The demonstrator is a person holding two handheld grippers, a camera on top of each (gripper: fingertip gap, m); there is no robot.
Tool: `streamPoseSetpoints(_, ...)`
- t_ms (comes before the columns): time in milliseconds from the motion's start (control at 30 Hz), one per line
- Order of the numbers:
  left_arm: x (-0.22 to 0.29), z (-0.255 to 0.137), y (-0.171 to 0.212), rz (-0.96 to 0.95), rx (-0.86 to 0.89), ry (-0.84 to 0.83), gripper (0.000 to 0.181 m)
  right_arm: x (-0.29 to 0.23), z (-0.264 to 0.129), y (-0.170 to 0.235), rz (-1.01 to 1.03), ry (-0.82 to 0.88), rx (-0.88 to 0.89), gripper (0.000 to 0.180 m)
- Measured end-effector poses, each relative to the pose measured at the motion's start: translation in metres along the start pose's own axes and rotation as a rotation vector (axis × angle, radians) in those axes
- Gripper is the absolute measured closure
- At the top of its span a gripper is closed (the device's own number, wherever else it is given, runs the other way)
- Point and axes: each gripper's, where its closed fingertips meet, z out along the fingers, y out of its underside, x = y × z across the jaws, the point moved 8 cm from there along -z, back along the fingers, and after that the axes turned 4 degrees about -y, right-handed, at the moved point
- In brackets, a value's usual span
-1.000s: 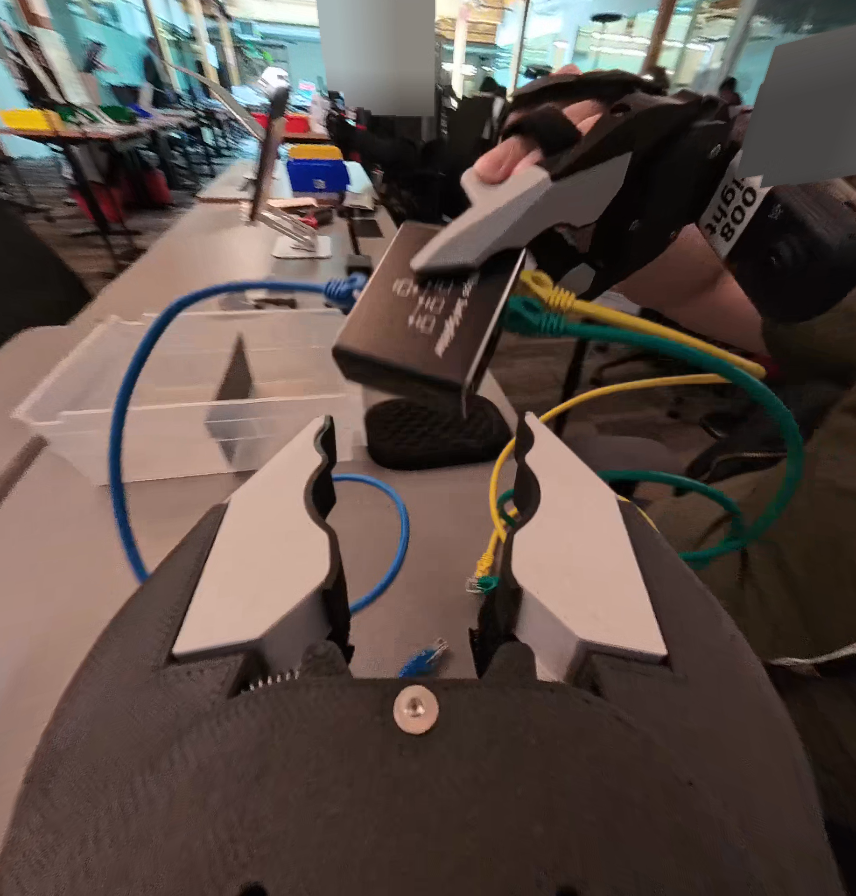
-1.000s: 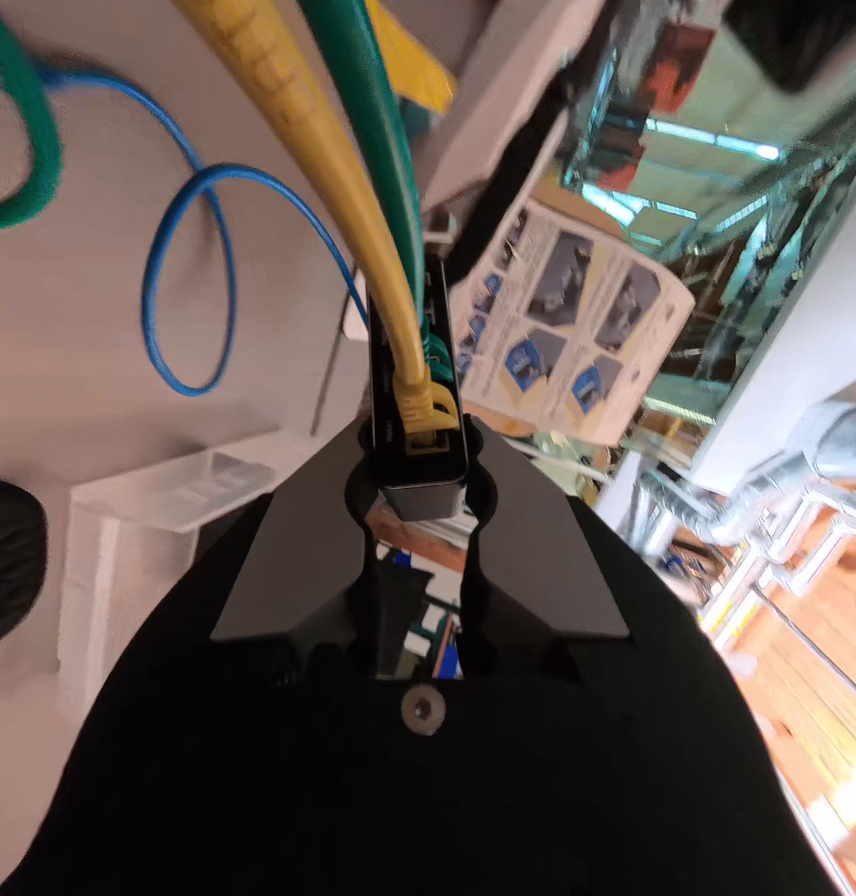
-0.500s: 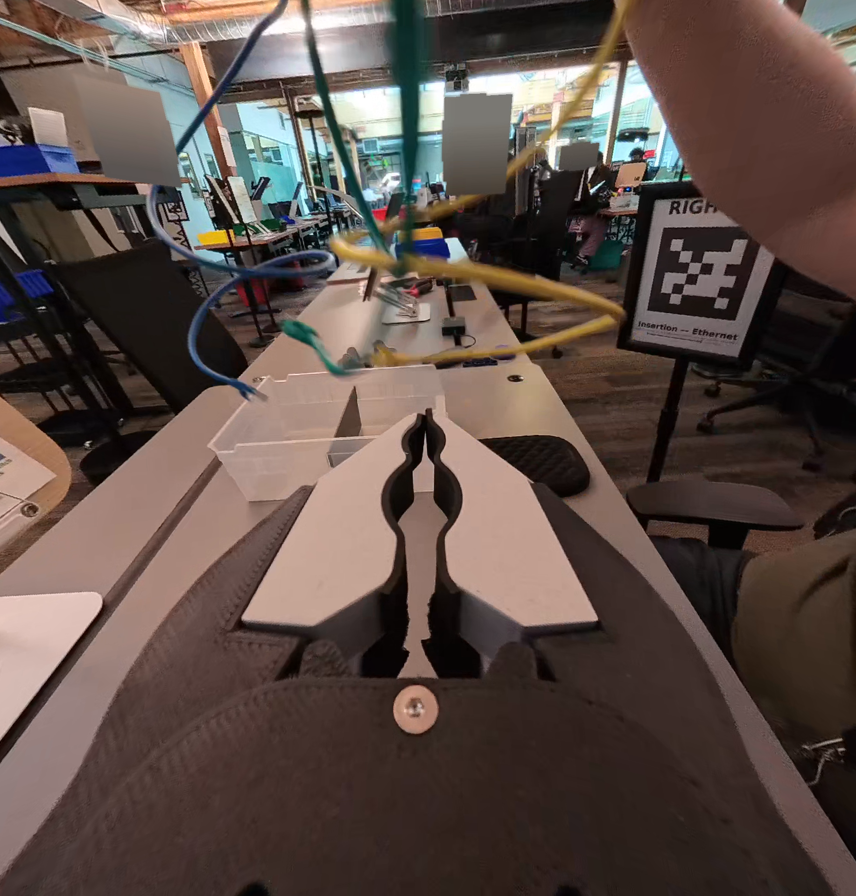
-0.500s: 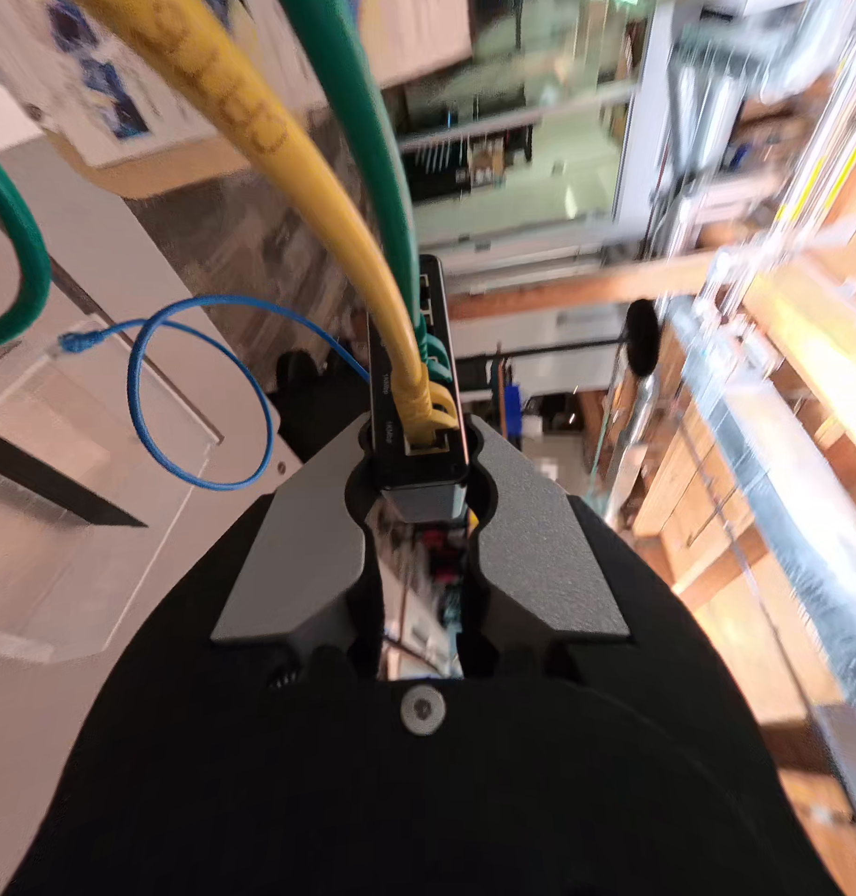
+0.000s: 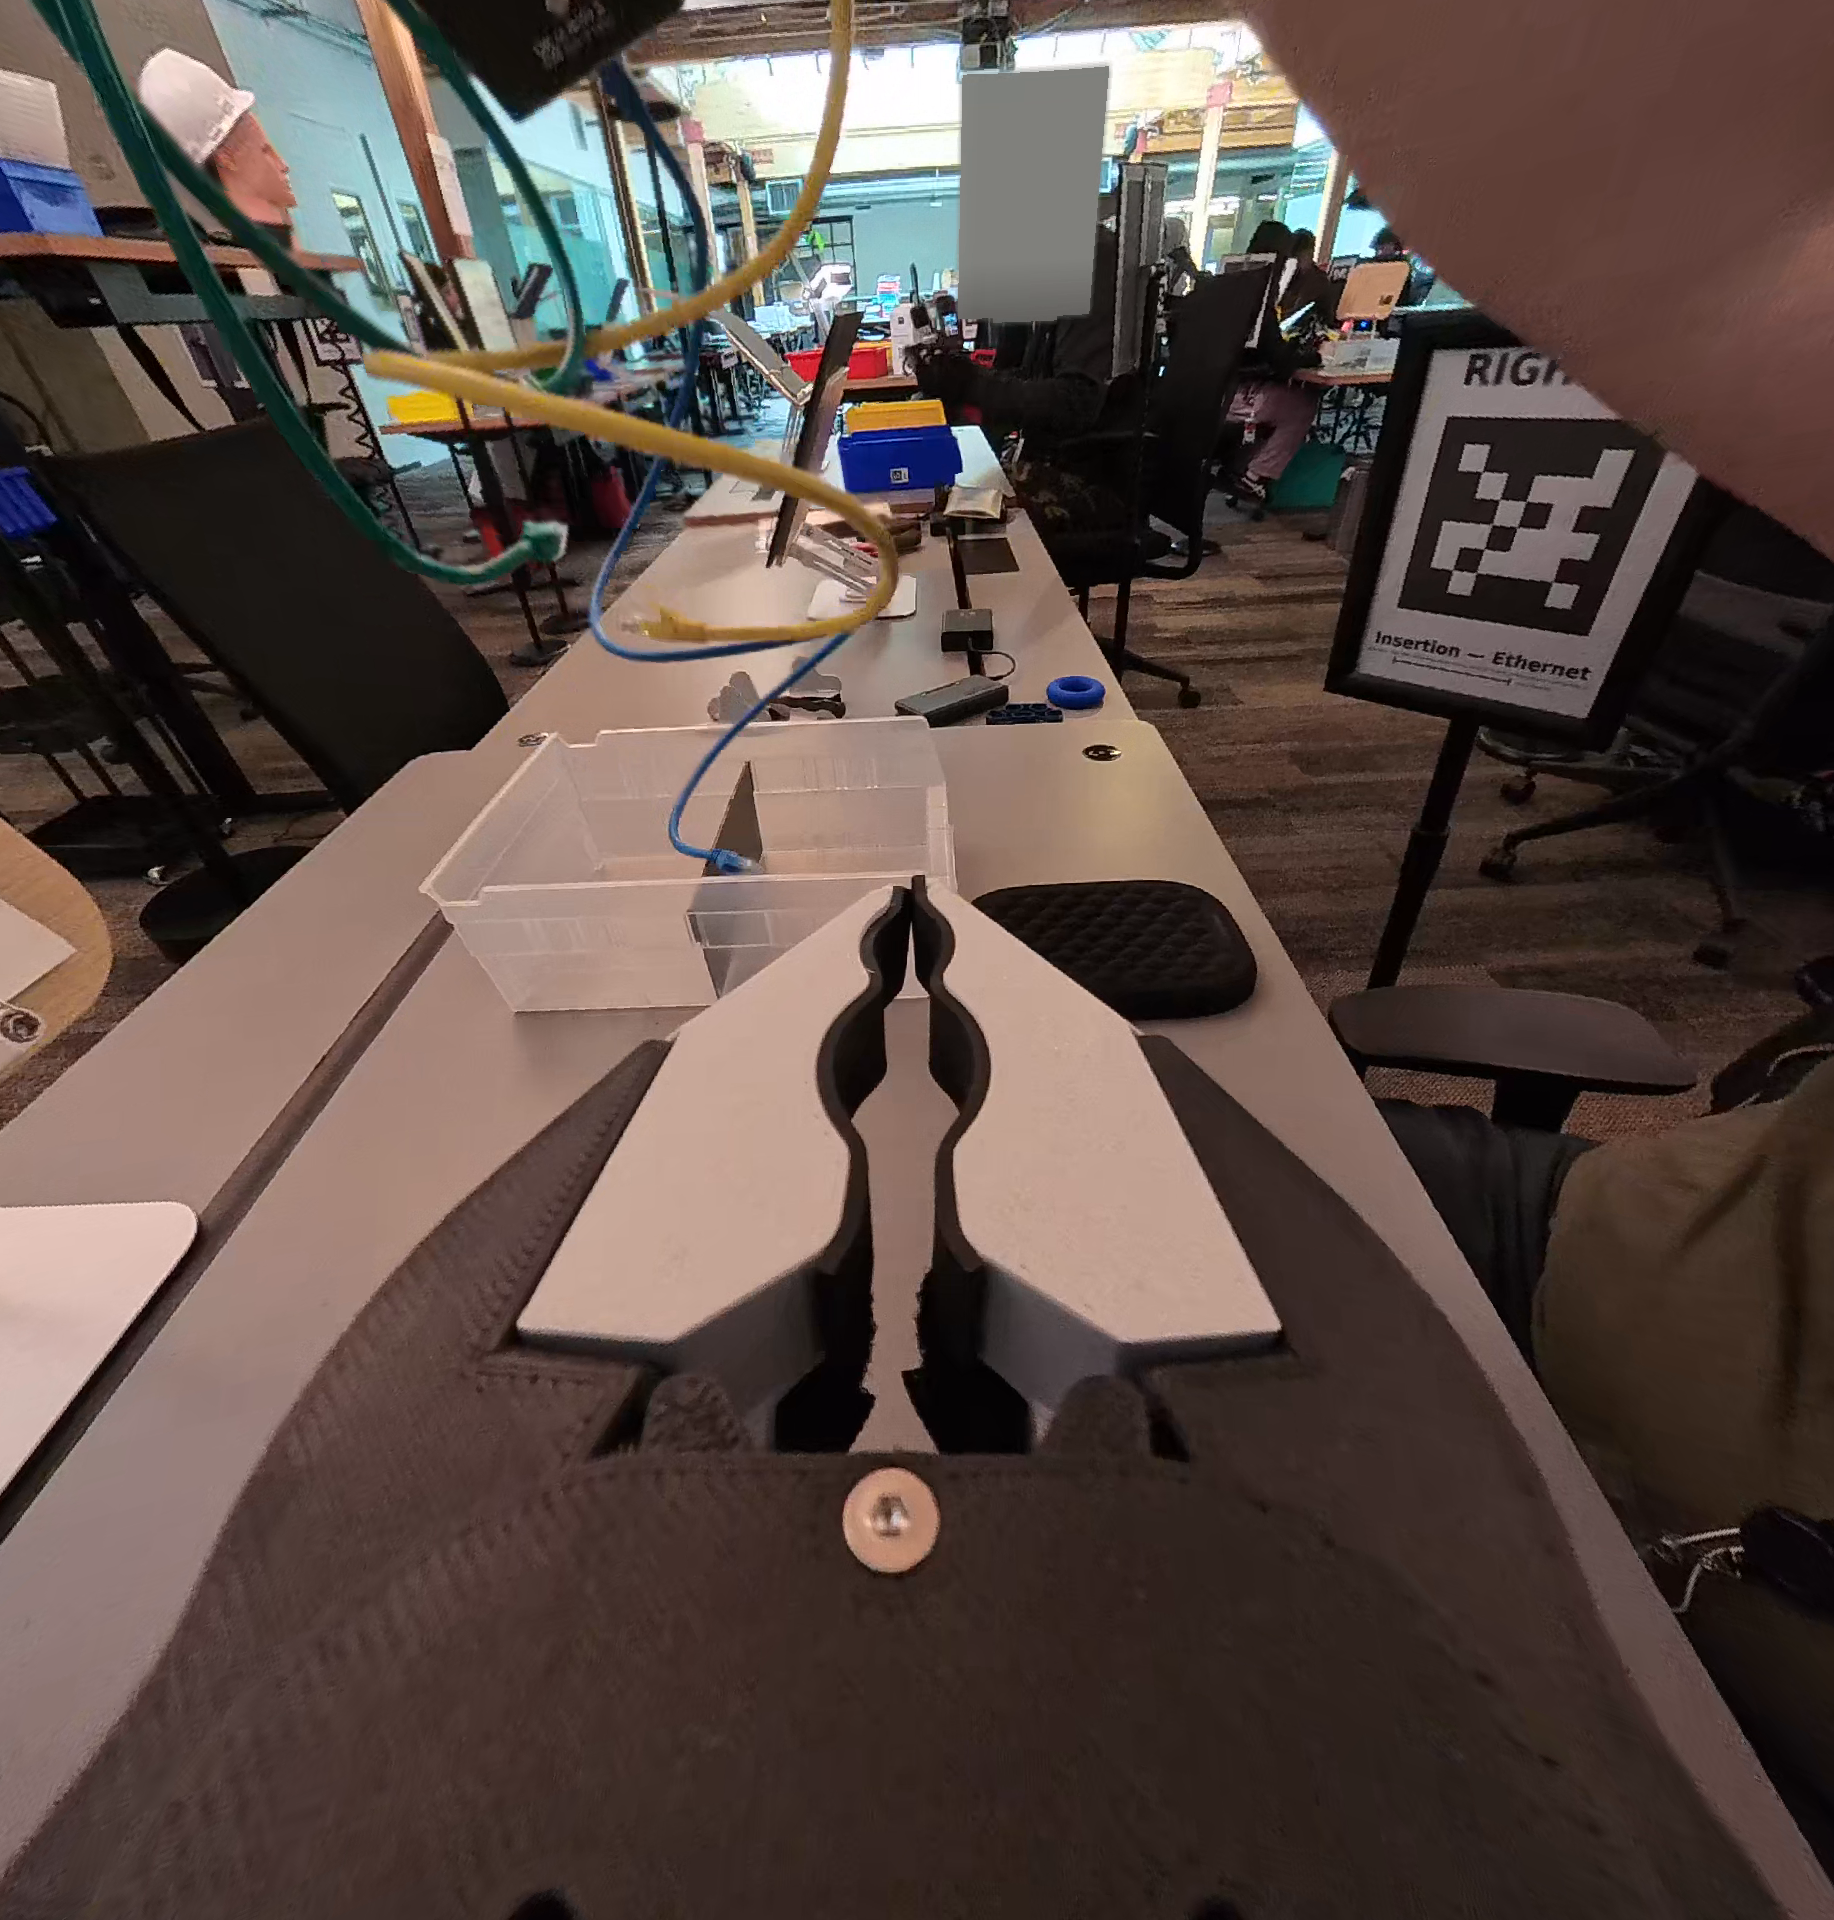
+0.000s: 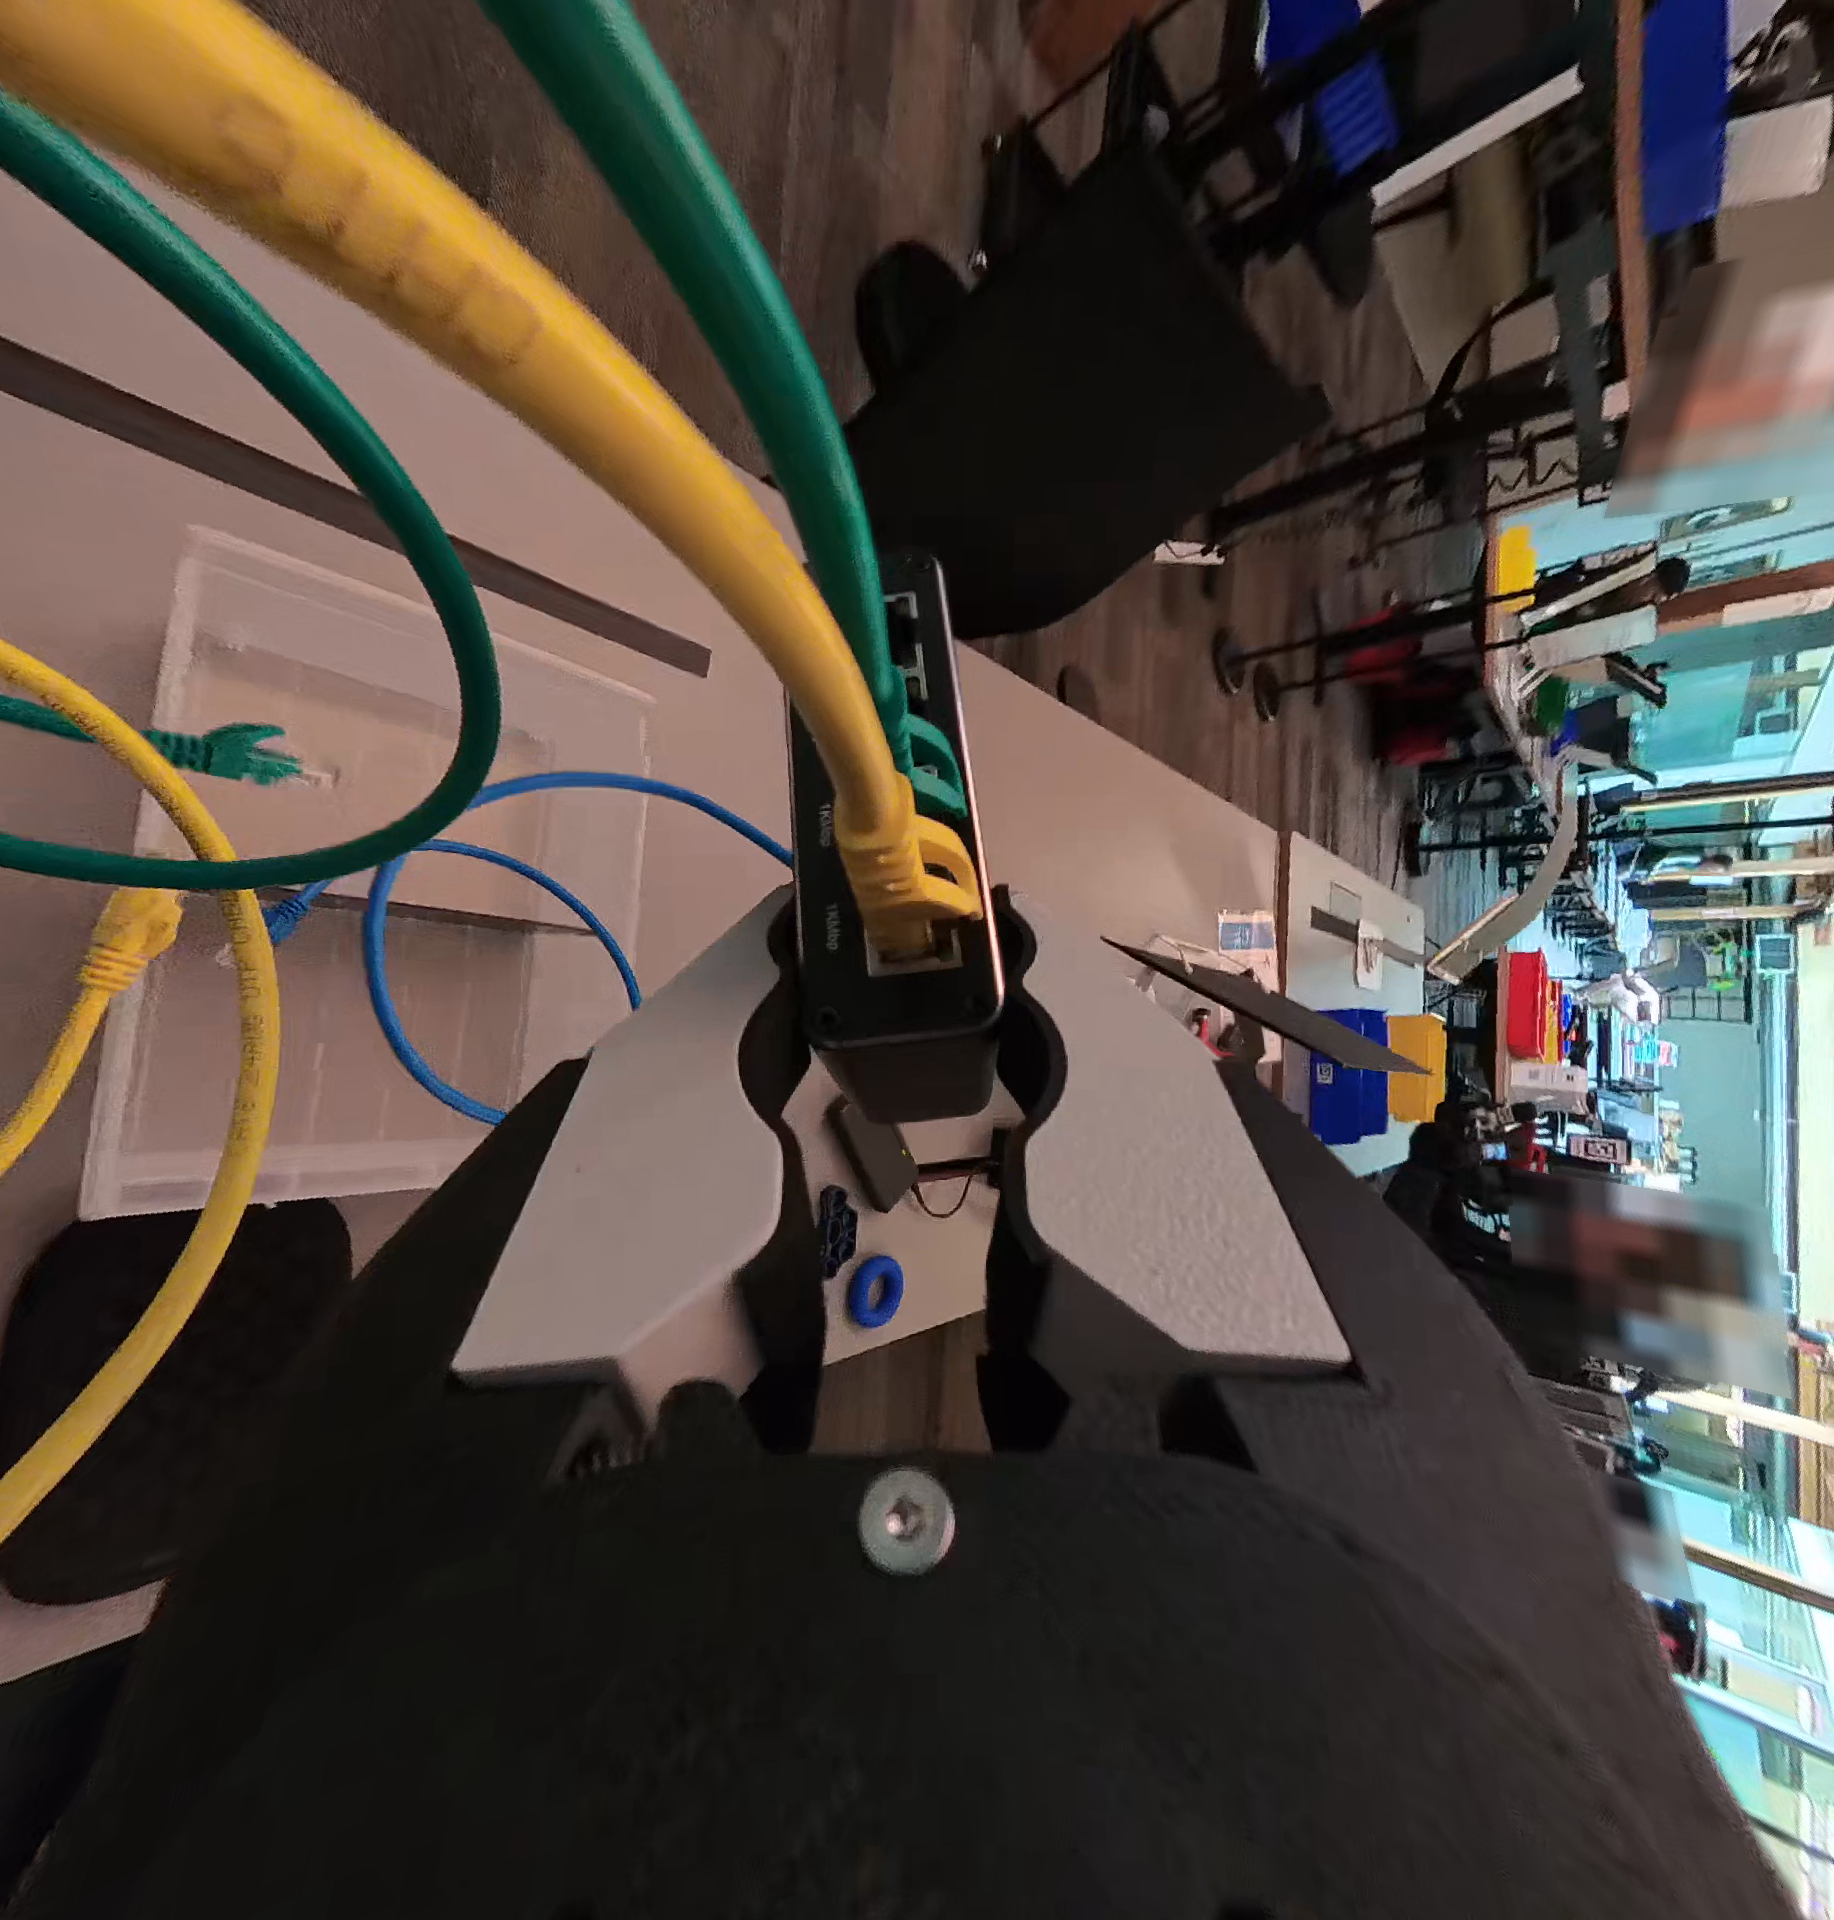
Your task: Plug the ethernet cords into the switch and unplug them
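Observation:
My right gripper [image 6: 897,992] is shut on one end of the black switch [image 6: 892,997] and holds it high above the table, turned on its side. A yellow cord [image 6: 684,488] and a green cord [image 6: 747,312] are plugged into its ports; a blue cord [image 6: 425,987] hangs behind it. In the left wrist view the switch [image 5: 549,42] is at the top edge with the yellow [image 5: 684,447], green [image 5: 269,384] and blue [image 5: 705,769] cords dangling, free ends in the air over the clear bin [image 5: 539,914]. My left gripper [image 5: 913,904] is shut and empty, low over the table.
The clear plastic bin has a dark divider and stands mid-table beside a black pad [image 5: 1121,945]. A sign on a stand [image 5: 1515,551] is to the right. A person's arm [image 5: 1619,208] crosses the top right. Small items and a blue ring [image 5: 1075,690] lie farther back. Tip to tip, the grippers are about 40 cm apart.
My right gripper has lifted the switch high and rolled it, and the cords now hang free. My left gripper has shut and pulled back low over the table.

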Motion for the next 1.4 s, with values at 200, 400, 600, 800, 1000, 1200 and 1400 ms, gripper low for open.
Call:
streamPoseSetpoints(200, -0.006, 0.005, 0.008, -0.021, -0.030, -0.003, 0.181, 0.005, 0.034, -0.007, 0.033, -0.048, 0.014, 0.147)
streamPoseSetpoints(400, -0.010, 0.009, 0.015, -0.034, -0.067, -0.013, 0.181, -0.009, 0.079, 0.000, 0.025, -0.157, -0.055, 0.146)
streamPoseSetpoints(600, -0.010, 0.012, 0.017, -0.037, -0.076, -0.007, 0.181, -0.011, 0.143, 0.040, 0.127, -0.183, -0.200, 0.146)
streamPoseSetpoints(800, -0.011, 0.018, 0.022, -0.044, -0.095, -0.002, 0.181, -0.002, 0.179, 0.075, 0.195, -0.113, -0.260, 0.147)
streamPoseSetpoints(1000, -0.012, 0.026, 0.029, -0.051, -0.120, -0.002, 0.181, -0.001, 0.192, 0.081, 0.246, -0.036, -0.223, 0.147)
streamPoseSetpoints(1200, -0.012, 0.034, 0.037, -0.054, -0.156, 0.003, 0.181, -0.013, 0.198, 0.070, 0.210, 0.011, -0.152, 0.147)
streamPoseSetpoints(1400, -0.012, 0.041, 0.044, -0.059, -0.183, 0.010, 0.181, 0.007, 0.182, 0.058, 0.332, -0.025, -0.062, 0.147)
